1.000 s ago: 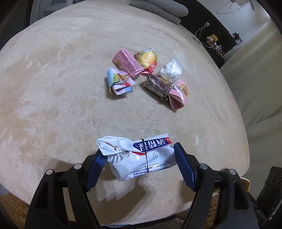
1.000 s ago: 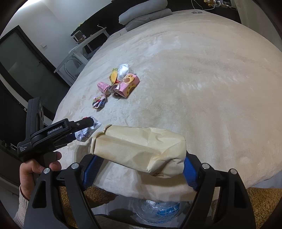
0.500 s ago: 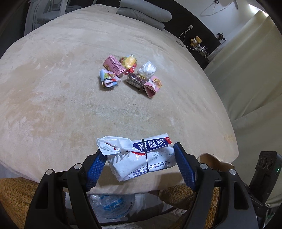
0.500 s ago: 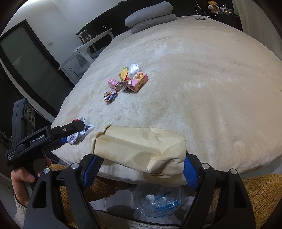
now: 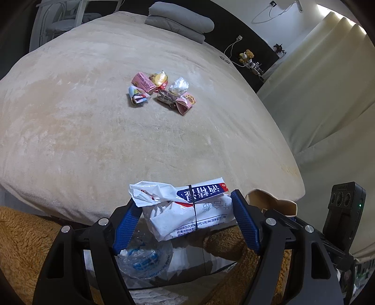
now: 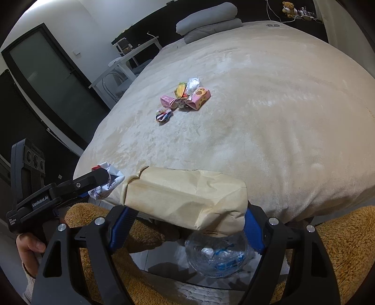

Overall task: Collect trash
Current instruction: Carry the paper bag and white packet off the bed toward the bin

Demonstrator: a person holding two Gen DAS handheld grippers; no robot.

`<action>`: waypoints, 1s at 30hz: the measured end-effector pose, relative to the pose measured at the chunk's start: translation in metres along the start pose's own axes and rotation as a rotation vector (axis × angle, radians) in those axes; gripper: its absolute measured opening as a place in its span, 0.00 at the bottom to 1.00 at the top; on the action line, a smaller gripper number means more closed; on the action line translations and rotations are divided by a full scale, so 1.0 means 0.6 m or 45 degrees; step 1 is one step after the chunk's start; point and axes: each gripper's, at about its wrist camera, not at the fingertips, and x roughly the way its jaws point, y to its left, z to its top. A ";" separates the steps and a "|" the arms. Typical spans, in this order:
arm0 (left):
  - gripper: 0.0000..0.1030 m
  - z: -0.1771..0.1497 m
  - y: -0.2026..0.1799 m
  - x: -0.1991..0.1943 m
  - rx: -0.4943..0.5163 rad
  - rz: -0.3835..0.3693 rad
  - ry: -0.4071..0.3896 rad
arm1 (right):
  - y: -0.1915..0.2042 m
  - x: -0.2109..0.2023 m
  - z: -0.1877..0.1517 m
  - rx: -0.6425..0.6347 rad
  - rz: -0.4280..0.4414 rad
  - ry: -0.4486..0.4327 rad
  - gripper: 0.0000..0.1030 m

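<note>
My left gripper [image 5: 186, 220] is shut on a white wrapper with blue print [image 5: 189, 208], held past the bed's near edge above a clear plastic trash bag [image 5: 145, 260] on the floor. My right gripper [image 6: 185, 226] is shut on a crumpled beige paper bag [image 6: 185, 196], also over the clear bag [image 6: 218, 255]. The left gripper with its wrapper shows in the right wrist view [image 6: 103, 180]. A cluster of several colourful wrappers [image 5: 161, 91] lies mid-bed, also seen in the right wrist view [image 6: 184, 98].
The beige bed [image 5: 93, 131] fills both views, with a grey pillow [image 5: 180, 21] at its far end. A brown fuzzy rug [image 6: 335, 253] lies below. A white side table [image 6: 126, 58] and dark door [image 6: 54, 77] stand left. Curtains [image 5: 328, 89] hang on the right.
Both grippers have pulled back from the bed with their loads. The wrapper cluster looks farther away, and the clear bag on the floor has come into view beneath them.
</note>
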 end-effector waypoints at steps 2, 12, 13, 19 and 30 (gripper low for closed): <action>0.72 -0.011 0.000 -0.004 0.000 -0.004 0.004 | 0.003 -0.003 -0.008 -0.004 0.000 0.005 0.77; 0.72 -0.061 0.010 0.003 -0.015 -0.022 0.068 | 0.004 0.004 -0.043 0.004 0.012 0.066 0.77; 0.72 -0.065 0.012 0.006 -0.018 -0.023 0.078 | 0.002 0.008 -0.046 0.009 0.013 0.078 0.77; 0.72 -0.089 0.032 0.041 -0.054 -0.018 0.160 | -0.012 0.047 -0.065 0.046 0.015 0.172 0.77; 0.72 -0.122 0.084 0.120 -0.158 -0.003 0.325 | -0.053 0.136 -0.099 0.134 -0.013 0.367 0.77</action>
